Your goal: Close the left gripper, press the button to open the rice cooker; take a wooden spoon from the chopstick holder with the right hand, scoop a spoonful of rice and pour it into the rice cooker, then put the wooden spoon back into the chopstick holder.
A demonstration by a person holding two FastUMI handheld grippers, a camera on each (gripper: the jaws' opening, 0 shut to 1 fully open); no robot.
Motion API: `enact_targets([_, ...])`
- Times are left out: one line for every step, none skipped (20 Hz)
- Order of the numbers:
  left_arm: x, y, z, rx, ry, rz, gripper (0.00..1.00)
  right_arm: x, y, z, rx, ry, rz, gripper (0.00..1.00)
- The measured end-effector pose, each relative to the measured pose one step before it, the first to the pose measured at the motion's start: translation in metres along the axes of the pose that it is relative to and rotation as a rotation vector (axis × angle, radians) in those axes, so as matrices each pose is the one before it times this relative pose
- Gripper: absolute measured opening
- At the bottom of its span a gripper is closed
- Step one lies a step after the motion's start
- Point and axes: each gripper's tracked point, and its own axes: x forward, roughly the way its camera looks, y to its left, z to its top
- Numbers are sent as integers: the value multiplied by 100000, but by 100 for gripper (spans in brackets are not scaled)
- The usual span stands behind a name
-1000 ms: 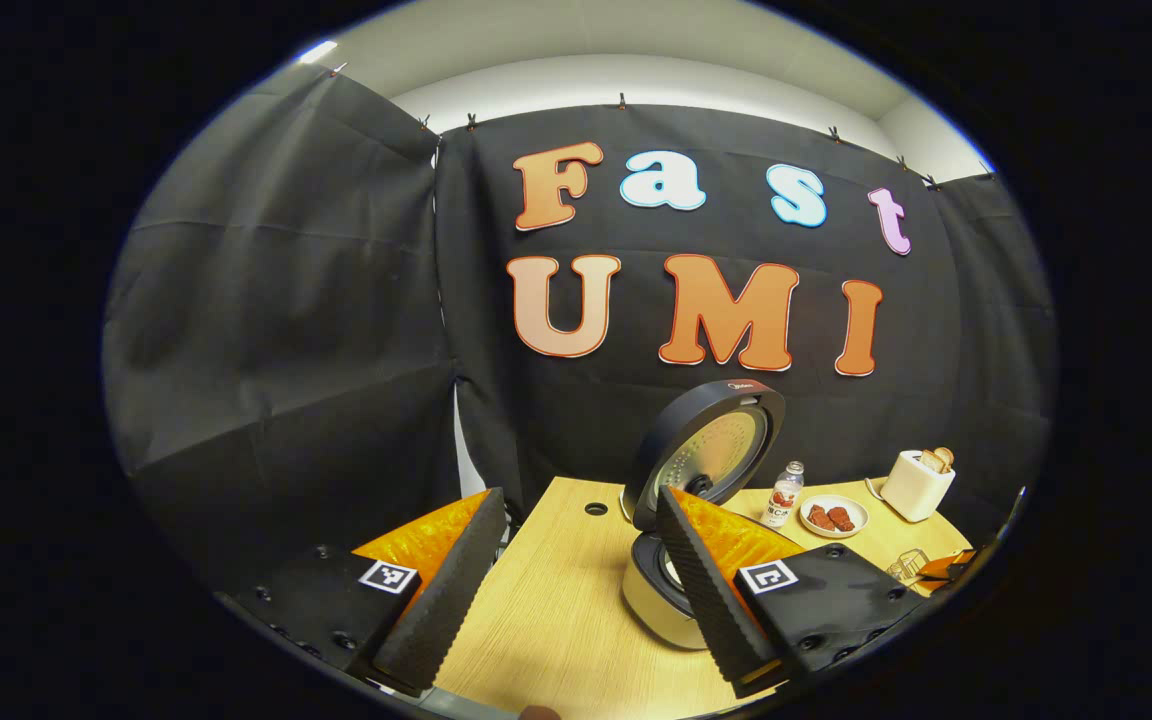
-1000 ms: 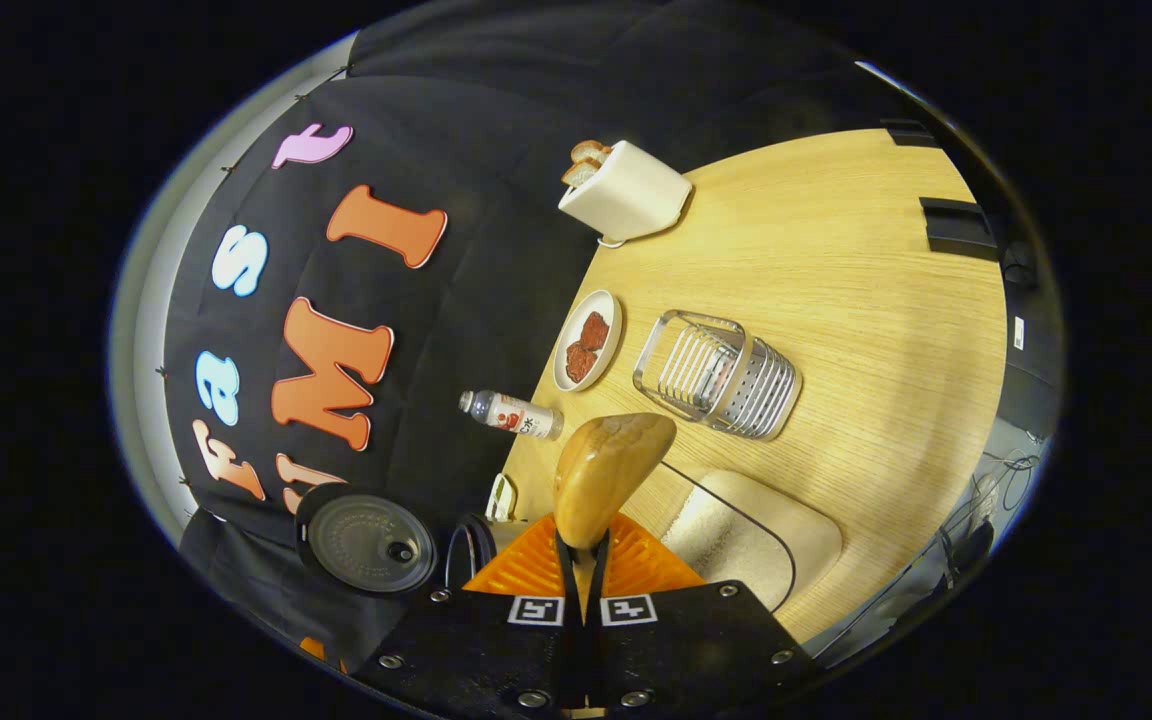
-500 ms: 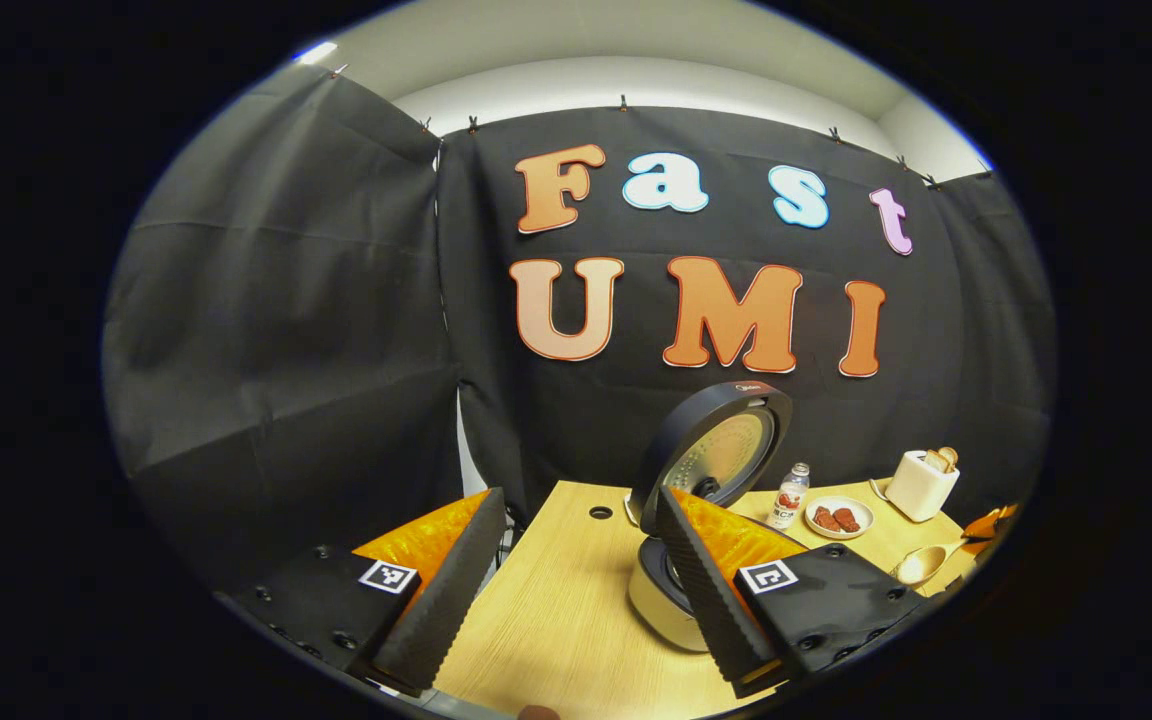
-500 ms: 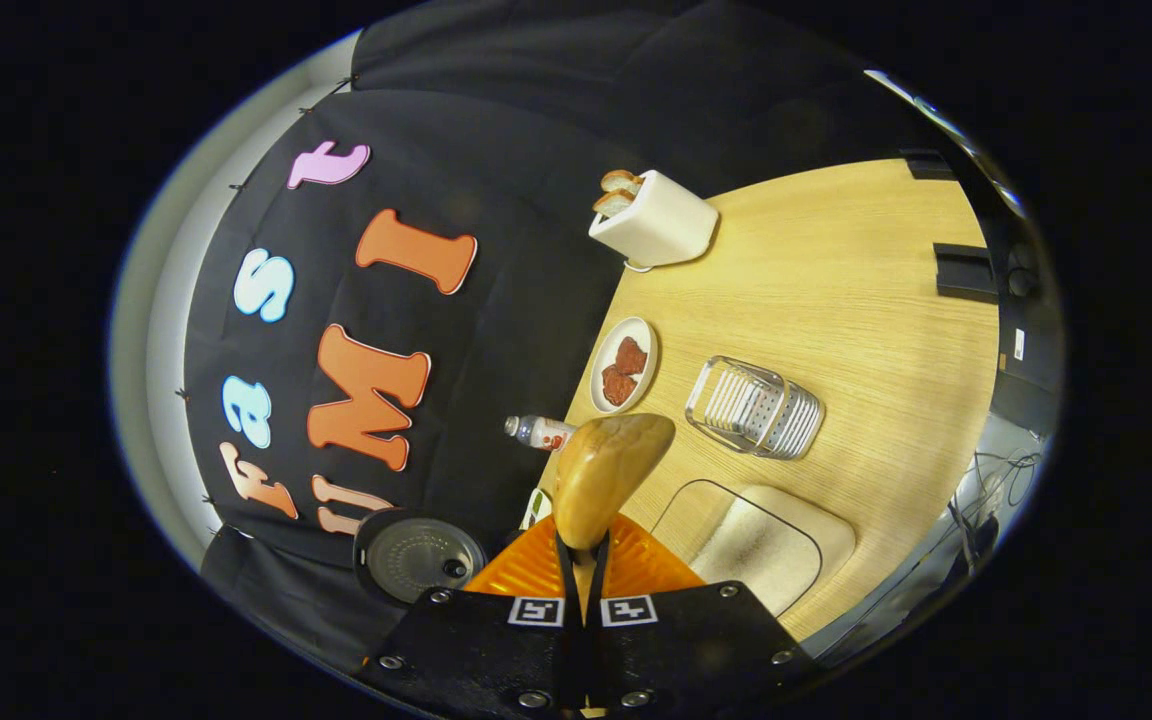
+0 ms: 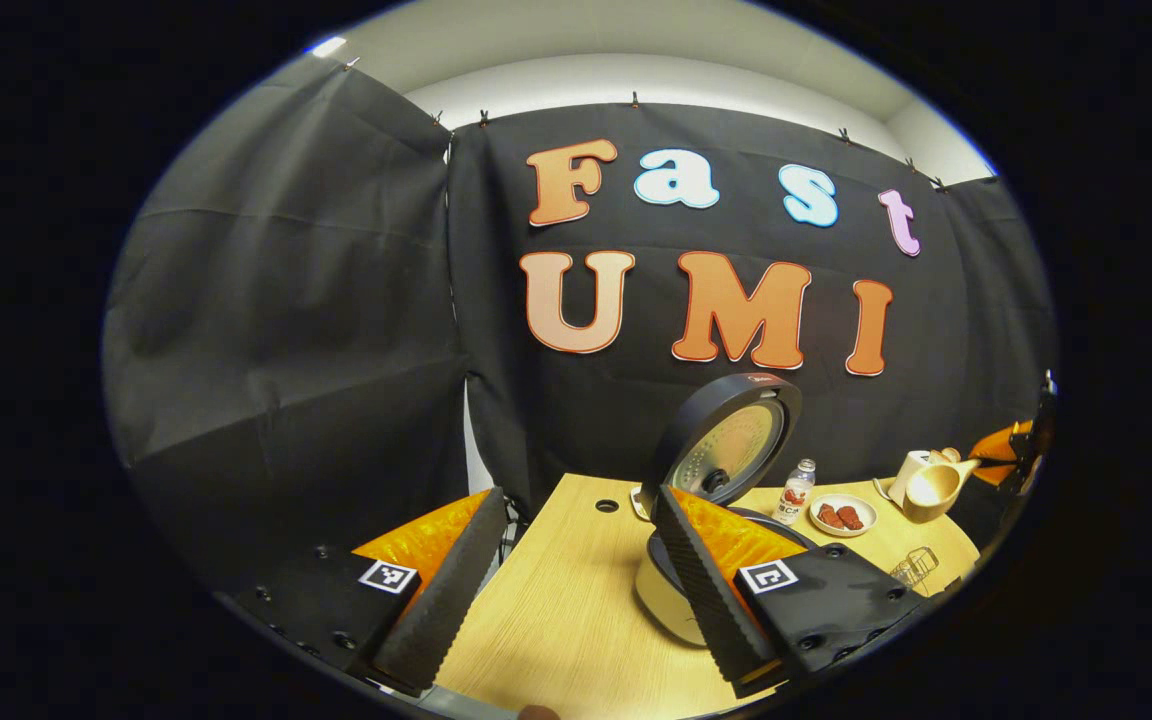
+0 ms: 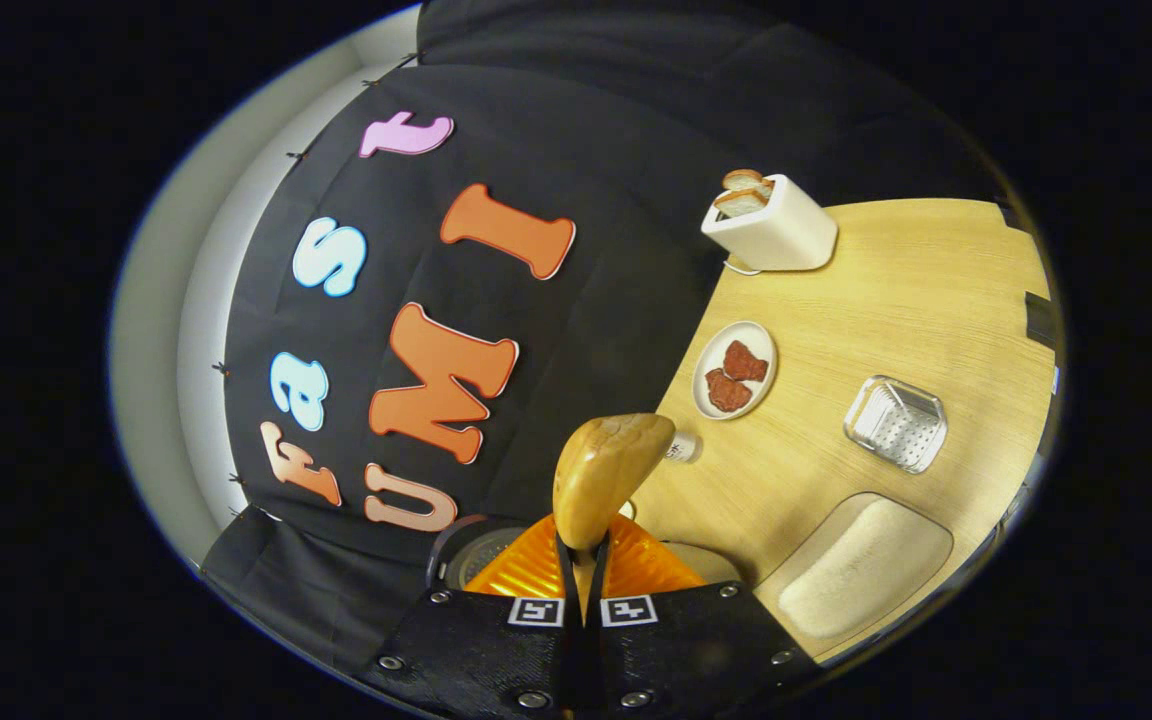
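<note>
Above the tabletop (image 6: 896,300), a wooden spoon (image 6: 604,478) is carried in the right tool (image 6: 581,575), whose two fingers are clamped together on the handle so that the bowl juts straight out ahead of them. In the left gripper view the same spoon can be made out at the far right, its bowl turned toward the rice cooker (image 5: 711,520), which suggests it is being raised and brought across for the pour; whether any rice lies in it cannot be told. The cooker's lid (image 5: 726,450) stands upright on its hinge, so the pot is judged ready to receive. A tray of rice (image 6: 861,565) lies near the tabletop's front edge, and the empty metal chopstick holder (image 6: 896,423) stands just beyond it, well apart from the spoon, awaiting its return. The right tool is held high and rolled, so the tabletop tilts across its view. The left tool (image 5: 576,575) is held low and level beside the cooker, its fingers spread apart around nothing. A plate of food (image 6: 734,370) and a toaster (image 6: 771,225) sit farther back.
</note>
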Motion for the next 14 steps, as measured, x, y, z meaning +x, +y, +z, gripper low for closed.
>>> enact_targets([-79,48,25,-160,84,160,100,659,1151,-359,-2096,704,1032,0])
enact_targets([-169,191,-66,-41,-119,322,100,723,967,-335,-2568,525,644,0])
enact_targets([-11,83,71,-24,-28,-50,100,564,873,-394,-2535,312,519,0])
enact_targets([-116,224,-91,-25,146,86,100,677,923,-364,-2272,430,522,0])
enact_targets([-75,272,50,-61,-13,388,100,618,839,-363,-2156,507,517,0])
enact_targets([-70,362,52,-15,-115,612,100,623,623,-389,-1865,544,305,0])
enact_targets([-67,429,103,-118,-268,749,100,549,539,-488,-1988,435,148,0])
enact_targets([-59,380,103,-170,-157,562,100,558,390,-360,-1989,245,-89,0])
enact_targets([-105,365,-22,-73,5,604,100,422,356,-359,-2237,108,-155,0])
enact_targets([-122,328,-66,55,-90,603,100,541,261,-243,-2356,85,-144,0])
enact_targets([-105,385,62,100,-67,635,100,357,108,-354,-2182,34,-402,0])
enact_targets([-83,288,-27,51,12,685,100,452,-47,-311,-2240,52,-541,0])
enact_targets([32,250,-155,-4,282,488,100,247,-74,-361,-2276,259,-766,0])
enact_targets([64,237,-56,-38,299,367,100,460,-126,-390,-1925,620,-810,0])
